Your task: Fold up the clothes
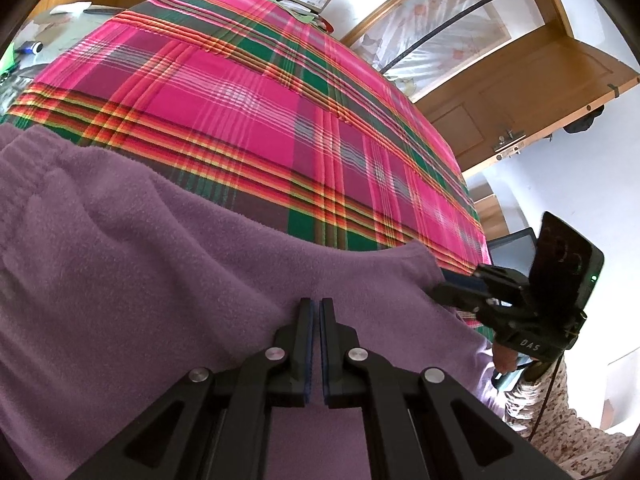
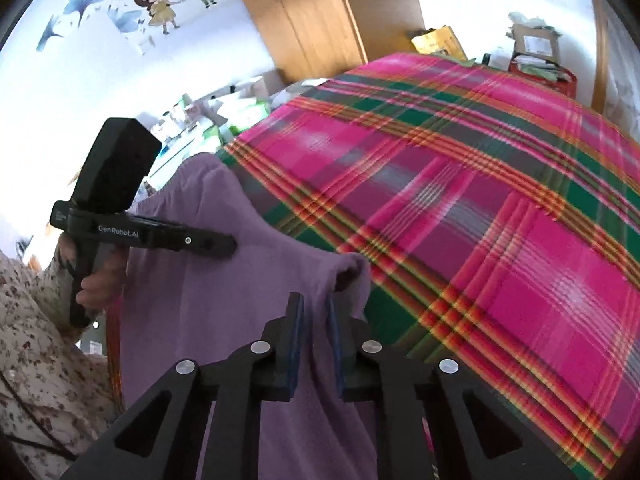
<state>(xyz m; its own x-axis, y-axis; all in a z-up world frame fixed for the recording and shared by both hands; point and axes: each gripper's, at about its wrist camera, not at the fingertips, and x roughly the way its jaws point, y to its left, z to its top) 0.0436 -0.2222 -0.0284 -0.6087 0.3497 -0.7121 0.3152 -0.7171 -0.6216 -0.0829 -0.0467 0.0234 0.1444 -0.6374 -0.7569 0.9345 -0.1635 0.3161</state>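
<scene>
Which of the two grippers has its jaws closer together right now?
The left gripper: its jaws are pinched almost flat on the purple fleece garment. The right gripper holds a thicker bunch of the same fabric, so a visible gap remains between its jaws.

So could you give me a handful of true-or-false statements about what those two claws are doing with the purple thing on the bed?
1. The left claw is shut on the purple fleece garment. True.
2. The right claw is wide open and clear of the garment. False: purple cloth runs between its blue pads and it grips the garment.
3. The bed cover is plain white. False: it is pink, green and orange plaid.
4. A person's hand holds the left claw's handle. True.
5. The garment lies neatly folded. False: it hangs bunched between the claws.
</scene>
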